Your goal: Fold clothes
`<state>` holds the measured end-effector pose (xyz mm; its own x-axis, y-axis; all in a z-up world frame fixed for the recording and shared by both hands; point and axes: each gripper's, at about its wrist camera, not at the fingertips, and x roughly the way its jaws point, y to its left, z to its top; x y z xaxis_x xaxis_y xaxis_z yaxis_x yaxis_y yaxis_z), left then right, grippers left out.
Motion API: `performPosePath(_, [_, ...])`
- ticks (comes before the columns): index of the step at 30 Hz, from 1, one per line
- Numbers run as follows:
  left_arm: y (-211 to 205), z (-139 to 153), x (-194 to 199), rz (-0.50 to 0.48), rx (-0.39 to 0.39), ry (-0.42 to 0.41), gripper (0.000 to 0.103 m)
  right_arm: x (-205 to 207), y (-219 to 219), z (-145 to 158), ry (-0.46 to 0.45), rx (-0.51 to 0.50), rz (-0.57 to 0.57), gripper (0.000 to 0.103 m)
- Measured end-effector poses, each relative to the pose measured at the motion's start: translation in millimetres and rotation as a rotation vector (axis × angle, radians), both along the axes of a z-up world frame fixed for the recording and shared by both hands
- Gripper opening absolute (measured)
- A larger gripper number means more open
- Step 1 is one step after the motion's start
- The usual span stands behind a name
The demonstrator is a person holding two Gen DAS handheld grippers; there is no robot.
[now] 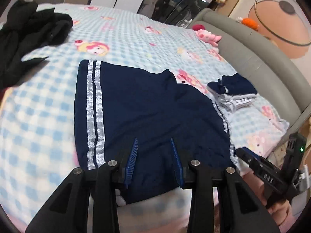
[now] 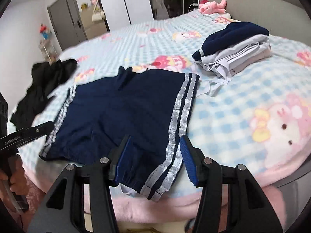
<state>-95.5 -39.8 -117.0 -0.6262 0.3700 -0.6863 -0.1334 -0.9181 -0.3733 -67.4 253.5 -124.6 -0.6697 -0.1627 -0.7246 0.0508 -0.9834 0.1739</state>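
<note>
Shorts lie flat beneath both parted, empty grippers, their waistband edge hidden behind the fingers.

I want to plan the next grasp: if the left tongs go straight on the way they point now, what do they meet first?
Most likely the navy shorts, lying flat on the checked blanket. The left tongs stand open just over the near hem; depth is uncertain.

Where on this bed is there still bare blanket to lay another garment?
Bare checked blanket lies beyond the navy striped shorts, between the black clothes heap and the folded stack. More beside the stack, near edge. Crowded around the shorts.
</note>
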Motion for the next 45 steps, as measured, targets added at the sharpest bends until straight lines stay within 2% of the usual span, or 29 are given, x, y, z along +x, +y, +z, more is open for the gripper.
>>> performPosePath(4, [5, -23, -4, 0.042, -0.134, -0.093, 0.036, 2, -1, -23, -0.095, 0.067, 0.051, 0.052])
performPosePath(6, [-6, -19, 2, 0.066, -0.091, -0.064, 0.035, 7, 8, -22, -0.092, 0.067, 0.028, 0.052])
performPosePath(8, [-16, -8, 6, 0.073, 0.003, -0.017, 0.036, 13, 17, -14, -0.055, 0.044, -0.010, 0.052])
performPosePath(9, [-16, -4, 9, 0.068, 0.022, 0.004, 0.036, 15, 21, -9, -0.030, 0.027, -0.014, 0.052])
performPosePath(10, [-14, -4, 11, 0.061, 0.025, 0.010, 0.036, 16, 23, -6, -0.020, -0.004, -0.003, 0.052])
performPosePath(12, [-6, -14, 12, 0.045, -0.001, -0.036, 0.036, 16, 22, -6, -0.033, -0.064, 0.027, 0.052])
performPosePath(15, [4, -36, 7, 0.058, -0.112, -0.131, 0.035, 8, 16, -21, -0.117, 0.019, 0.025, 0.052])
performPosePath(17, [2, -33, 8, 0.067, -0.121, -0.117, 0.034, 9, 24, -20, -0.120, -0.012, -0.003, 0.052])
performPosePath(19, [-1, -24, 15, 0.052, -0.078, -0.066, 0.034, 12, 31, -13, -0.092, -0.028, -0.026, 0.052])
performPosePath(21, [-4, -19, 24, 0.016, -0.049, -0.020, 0.035, 17, 33, -8, -0.066, -0.072, -0.010, 0.052])
performPosePath(24, [4, -24, 24, -0.024, -0.052, -0.032, 0.035, 12, 27, -15, -0.104, -0.158, 0.055, 0.052])
performPosePath(25, [8, -28, 23, -0.031, -0.058, -0.043, 0.035, 9, 25, -20, -0.126, -0.147, 0.053, 0.051])
performPosePath(27, [11, -32, 22, -0.051, -0.058, -0.048, 0.034, 2, 22, -28, -0.174, -0.117, 0.033, 0.040])
performPosePath(29, [8, -29, 25, -0.074, -0.039, -0.020, 0.034, 3, 28, -27, -0.180, -0.167, 0.016, 0.031])
performPosePath(32, [12, -29, 20, -0.098, -0.021, -0.002, 0.034, 2, 33, -25, -0.197, -0.213, 0.017, 0.028])
performPosePath(35, [24, -35, 11, -0.118, -0.132, -0.029, 0.034, -4, 33, -30, -0.215, -0.241, 0.010, 0.042])
performPosePath(36, [23, -37, 8, -0.116, -0.142, -0.044, 0.035, -6, 32, -33, -0.228, -0.253, 0.008, 0.055])
performPosePath(39, [22, -41, 0, -0.111, -0.168, -0.087, 0.036, -11, 29, -39, -0.251, -0.238, 0.000, 0.056])
performPosePath(40, [18, -41, 1, -0.116, -0.153, -0.087, 0.036, -10, 29, -38, -0.248, -0.244, -0.008, 0.056])
performPosePath(41, [15, -40, 2, -0.121, -0.138, -0.087, 0.036, -10, 30, -38, -0.245, -0.250, -0.016, 0.055])
performPosePath(43, [10, -40, 1, -0.125, -0.111, -0.080, 0.036, -10, 33, -35, -0.236, -0.265, -0.030, 0.028])
performPosePath(45, [3, -36, 4, -0.119, -0.073, -0.062, 0.035, -13, 34, -25, -0.212, -0.278, -0.027, 0.016])
